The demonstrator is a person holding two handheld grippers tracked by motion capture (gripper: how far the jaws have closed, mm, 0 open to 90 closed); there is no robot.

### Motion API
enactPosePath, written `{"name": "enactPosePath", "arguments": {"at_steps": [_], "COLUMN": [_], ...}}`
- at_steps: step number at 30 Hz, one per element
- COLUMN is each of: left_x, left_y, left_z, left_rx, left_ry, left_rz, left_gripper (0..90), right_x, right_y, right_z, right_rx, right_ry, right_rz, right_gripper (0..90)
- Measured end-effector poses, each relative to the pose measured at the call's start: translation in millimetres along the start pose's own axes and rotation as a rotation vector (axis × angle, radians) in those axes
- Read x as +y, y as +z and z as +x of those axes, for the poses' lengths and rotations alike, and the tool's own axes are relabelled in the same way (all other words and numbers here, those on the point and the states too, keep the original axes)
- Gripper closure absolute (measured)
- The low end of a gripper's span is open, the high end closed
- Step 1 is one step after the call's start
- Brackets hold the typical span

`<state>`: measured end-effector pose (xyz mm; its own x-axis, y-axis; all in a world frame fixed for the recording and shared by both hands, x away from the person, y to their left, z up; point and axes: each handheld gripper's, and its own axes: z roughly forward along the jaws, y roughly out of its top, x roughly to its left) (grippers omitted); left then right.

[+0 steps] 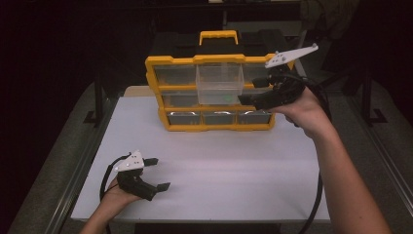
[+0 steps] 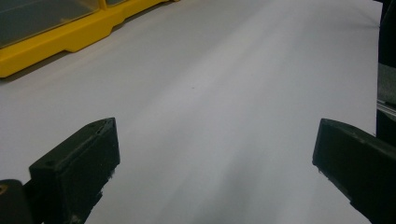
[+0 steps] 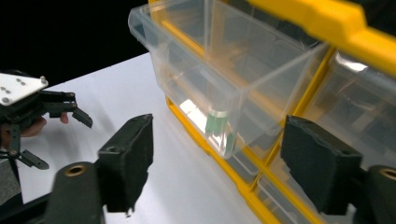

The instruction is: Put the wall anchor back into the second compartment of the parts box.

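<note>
a clear drawer point(image 1: 219, 84) juts halfway out of the yellow organiser's point(image 1: 171, 61) top row, something small and green point(image 3: 217, 125) inside, hard to identify. my right gripper point(image 1: 249, 100) hangs beside its front corner, jaws apart, empty. my left gripper point(image 1: 159, 173) rests open on the table point(image 1: 234, 165). a careless nudge could tip the drawer out.

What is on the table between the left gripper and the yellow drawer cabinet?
Nothing: in the high view, bare white table separates the left gripper from the yellow drawer cabinet.
</note>
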<state>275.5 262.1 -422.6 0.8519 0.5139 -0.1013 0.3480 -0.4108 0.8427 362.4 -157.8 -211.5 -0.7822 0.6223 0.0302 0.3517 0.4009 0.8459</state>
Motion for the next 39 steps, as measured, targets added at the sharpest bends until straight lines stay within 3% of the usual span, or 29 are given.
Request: {"name": "enactPosePath", "arguments": {"at_steps": [6, 10, 20, 23, 30, 39], "left_x": [0.9, 1.9, 3.1, 2.9, 2.7, 2.5], "left_y": [0.7, 1.9, 2.3, 1.3, -0.1, -3.2], "left_z": [-0.1, 0.0, 0.6, 1.3, 0.5, 1.4], "left_rx": [0.002, -0.007, -0.012, -0.011, -0.018, -0.016], "left_ry": [-0.001, 0.009, 0.014, 0.028, 0.012, 0.018], "left_rz": [0.0, 0.006, 0.003, 0.008, -0.005, -0.012], "left_gripper": [0.8, 0.8, 0.8, 0.8, 0.7, 0.8], "right_x": [-31.9, -54.8, -112.7, -127.0, -158.6, -192.5], "right_y": [10.6, 16.2, 30.9, 34.8, 40.3, 39.9], "right_z": [-0.3, 2.5, 11.9, 15.1, 25.7, 31.1], "right_rx": [-0.002, -0.006, -0.014, -0.009, -0.007, -0.015], "right_ry": [0.017, 0.038, 0.012, 0.023, 0.032, 0.071], "right_rz": [-0.007, -0.027, -0.023, -0.018, 0.006, -0.005], "right_gripper": [13.9, 13.1, 8.1, 7.3, 2.6, 2.4]}}
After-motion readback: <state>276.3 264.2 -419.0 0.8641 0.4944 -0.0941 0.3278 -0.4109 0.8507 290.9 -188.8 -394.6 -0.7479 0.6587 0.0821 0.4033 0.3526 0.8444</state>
